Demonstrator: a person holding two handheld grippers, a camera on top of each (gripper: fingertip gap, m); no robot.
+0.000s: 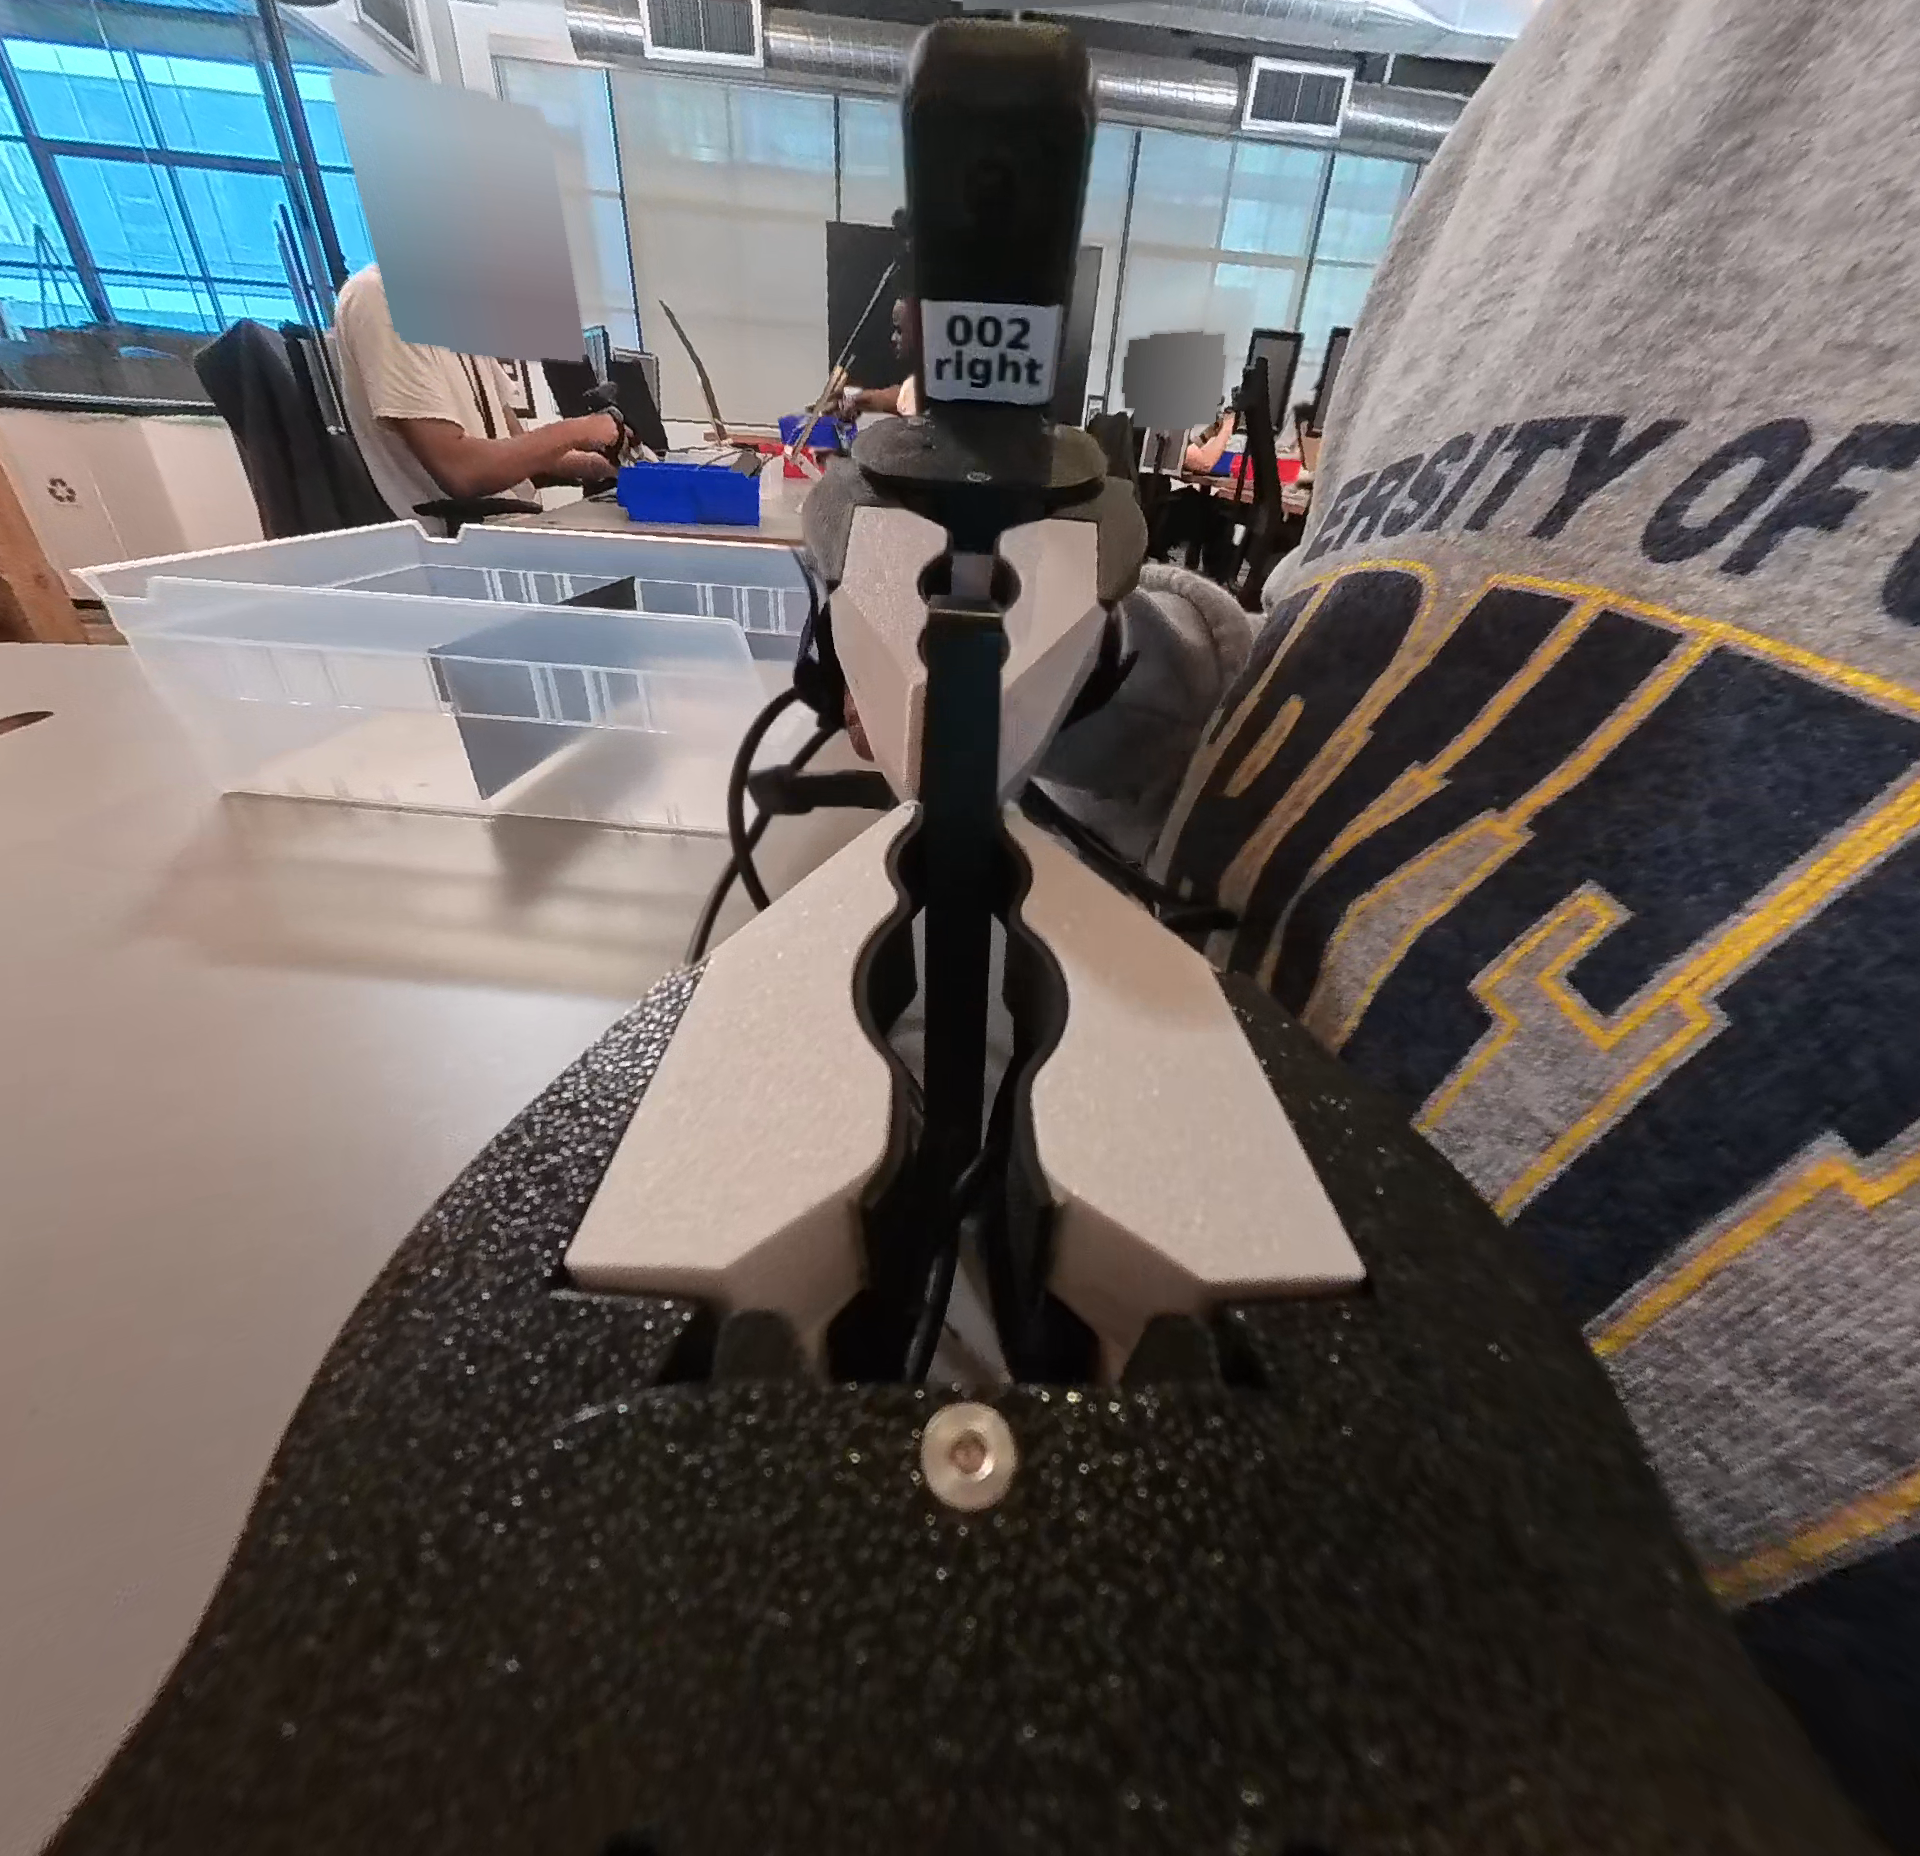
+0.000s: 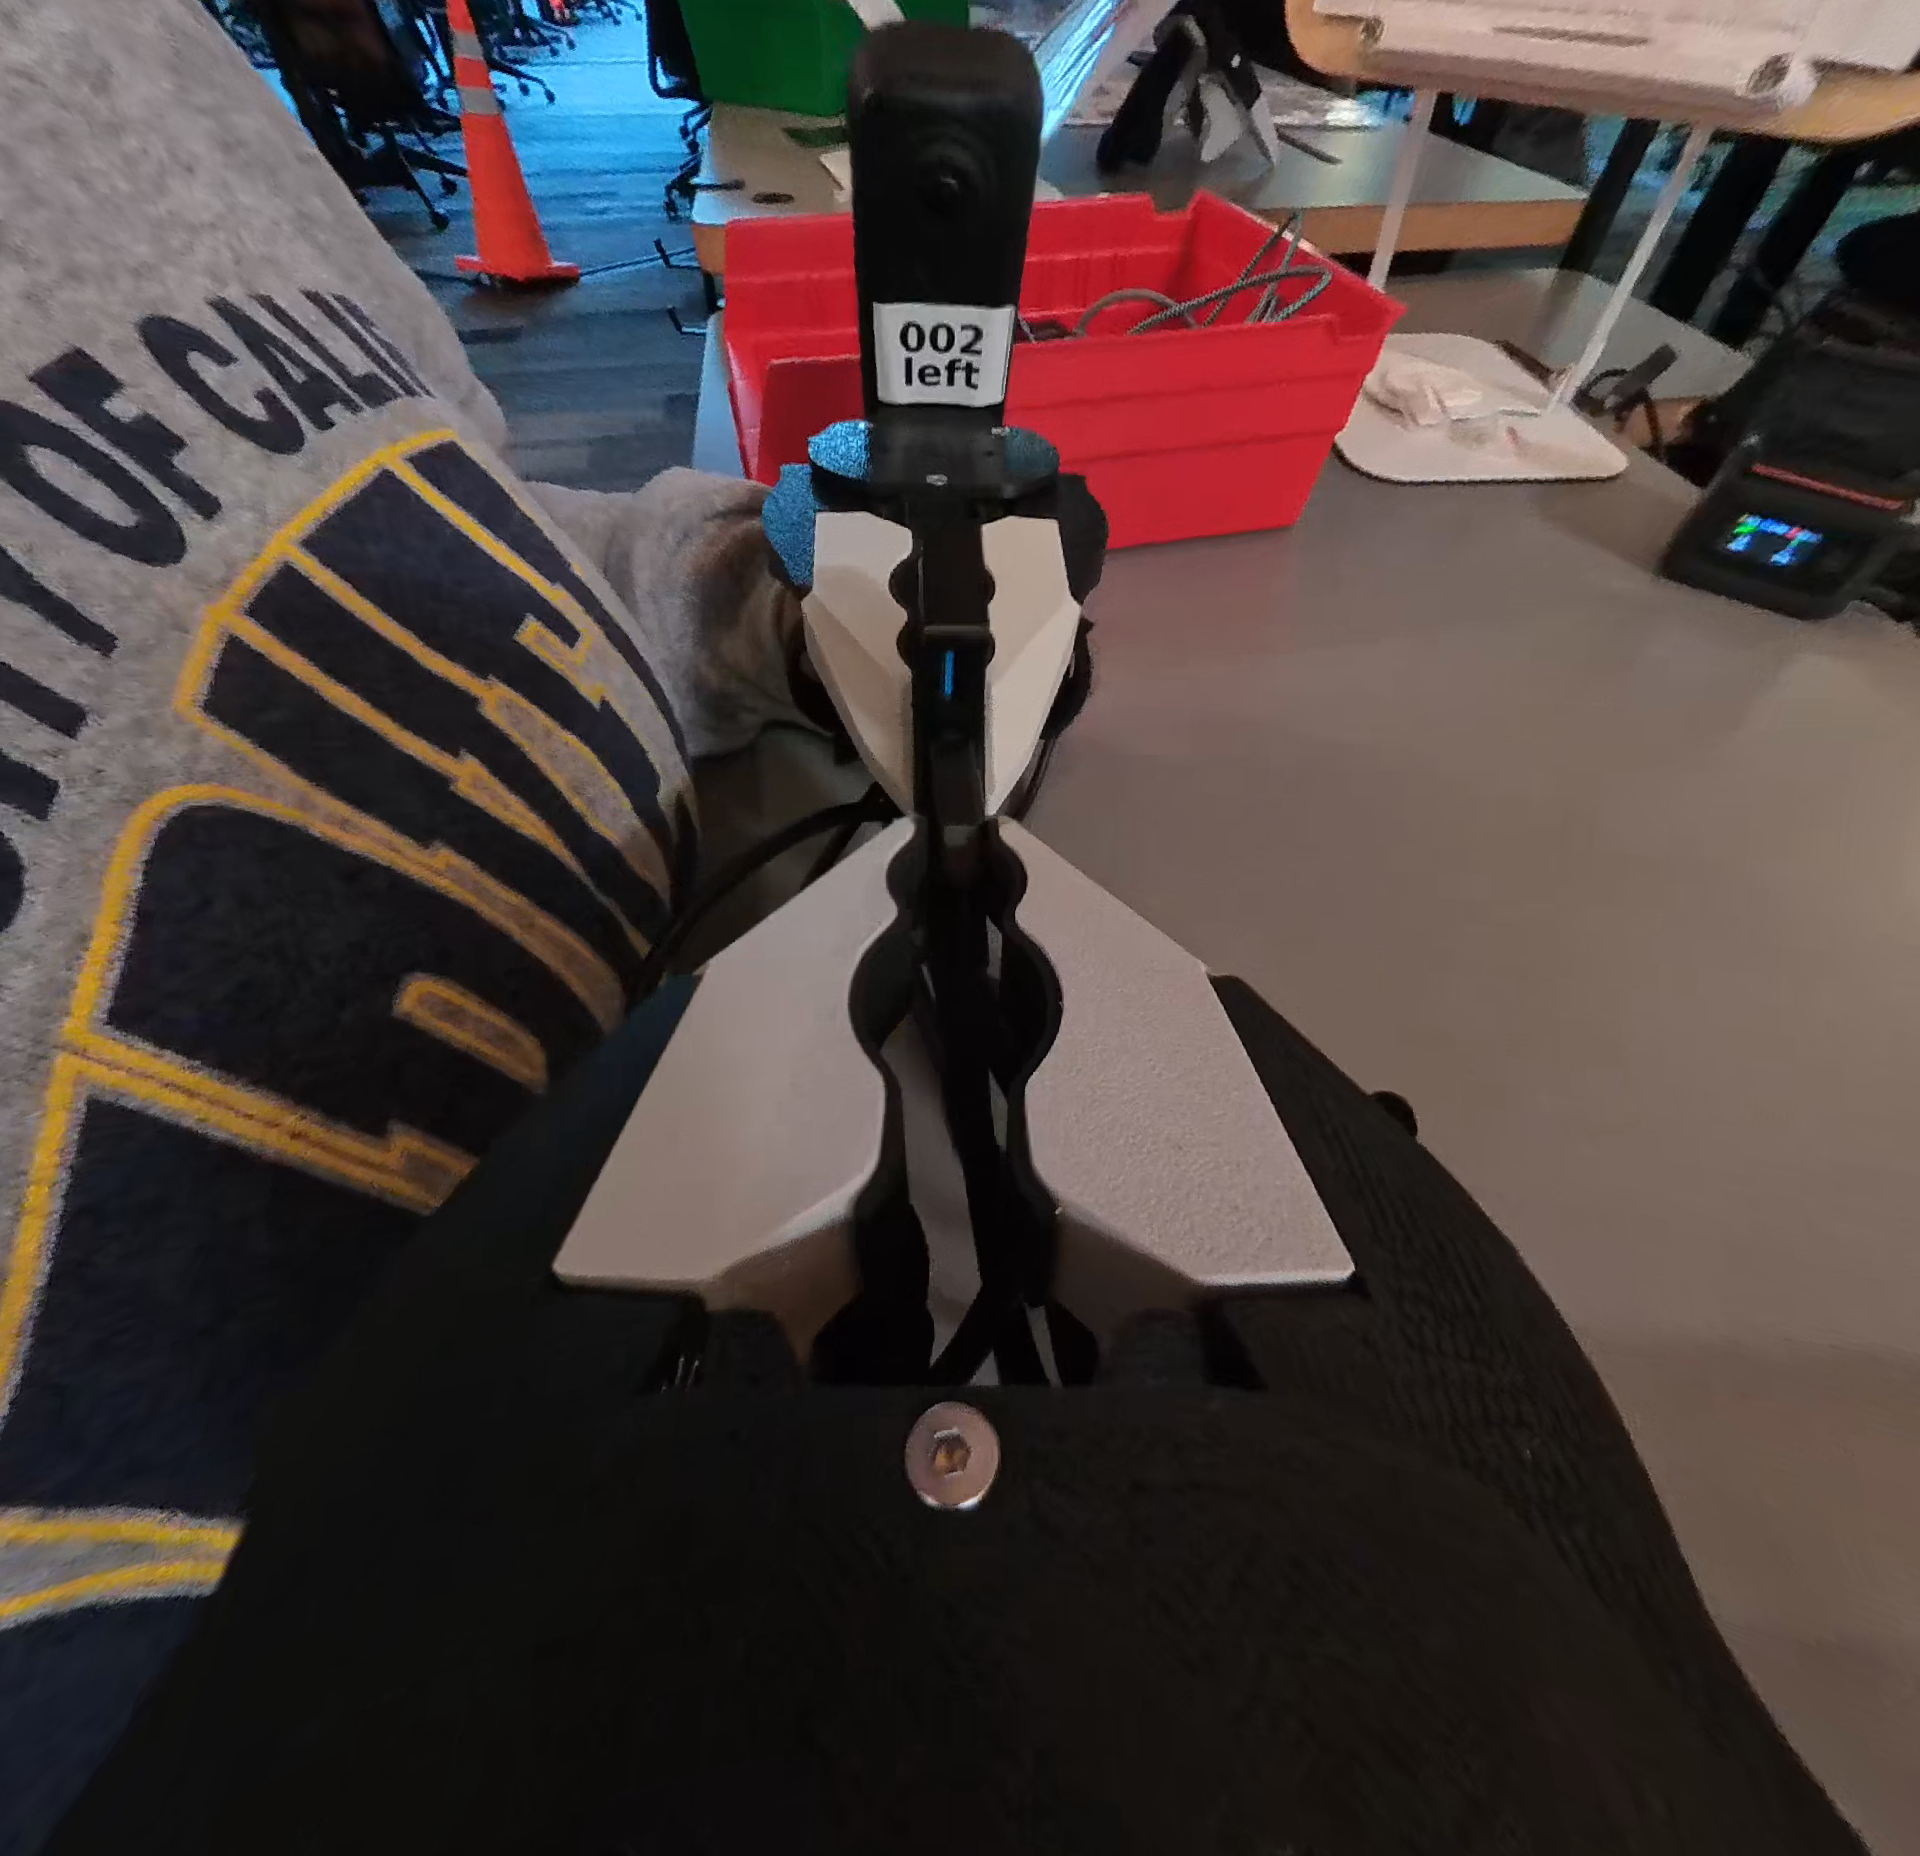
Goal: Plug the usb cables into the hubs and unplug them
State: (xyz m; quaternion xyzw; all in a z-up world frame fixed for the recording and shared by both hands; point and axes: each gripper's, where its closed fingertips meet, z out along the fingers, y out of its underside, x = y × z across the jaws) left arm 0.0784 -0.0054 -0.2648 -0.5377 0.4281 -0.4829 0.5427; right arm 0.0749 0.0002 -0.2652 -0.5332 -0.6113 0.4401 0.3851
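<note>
Two tongs (image 1: 961, 975) (image 2: 956, 975) clamping black hub.
</note>
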